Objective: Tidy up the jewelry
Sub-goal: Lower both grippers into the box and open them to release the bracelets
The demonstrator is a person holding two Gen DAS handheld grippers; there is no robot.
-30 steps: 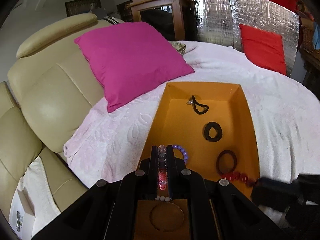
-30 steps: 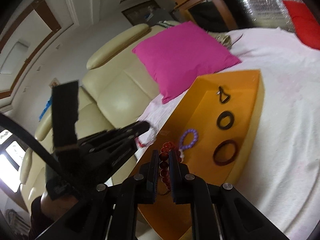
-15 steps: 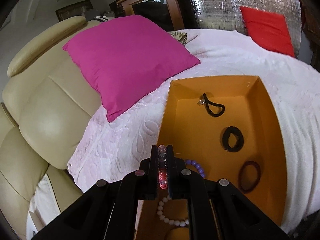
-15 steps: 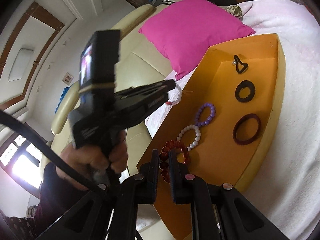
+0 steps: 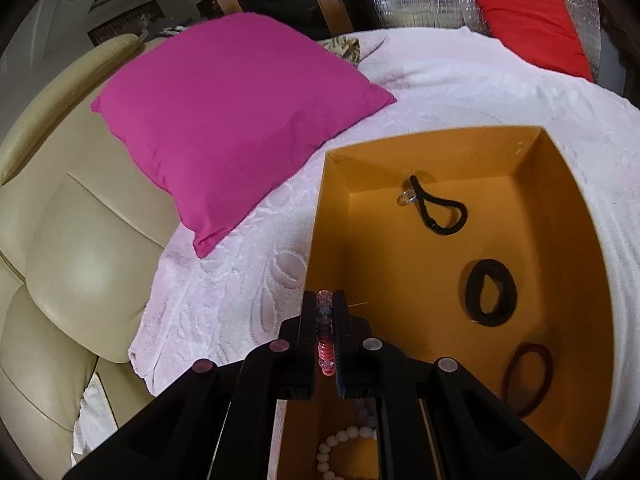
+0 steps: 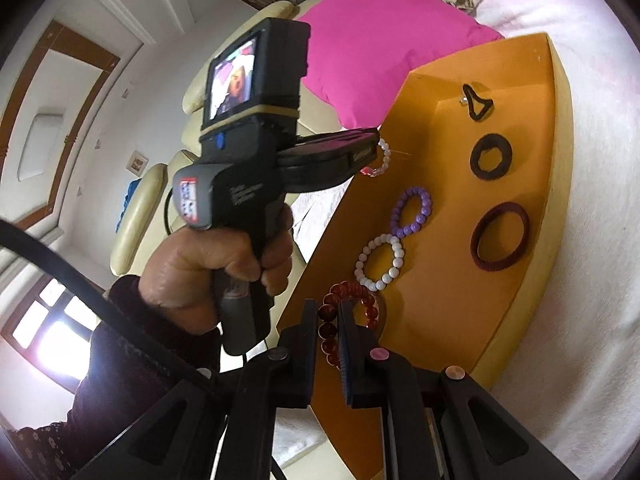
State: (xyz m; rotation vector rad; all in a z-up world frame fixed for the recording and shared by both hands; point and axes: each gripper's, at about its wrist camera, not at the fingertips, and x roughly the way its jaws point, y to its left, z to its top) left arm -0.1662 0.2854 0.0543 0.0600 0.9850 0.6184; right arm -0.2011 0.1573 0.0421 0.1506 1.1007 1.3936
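Left tongs (image 5: pixel 324 314) clamp a pink beaded bracelet (image 5: pixel 324 332) above the orange tray (image 5: pixel 400 148); right tongs (image 6: pixel 325 322) clamp a red beaded bracelet (image 6: pixel 340 312).

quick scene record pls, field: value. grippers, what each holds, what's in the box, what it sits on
left gripper: shut on clear and pink beaded bracelet, above the box's left wall
right gripper: shut on dark red beaded bracelet, at the box's near end
container: orange rectangular cardboard box
inside the box: purple beaded bracelet, white pearl bracelet, maroon band, black scrunchie, black cord loop
surface: pale pink textured blanket
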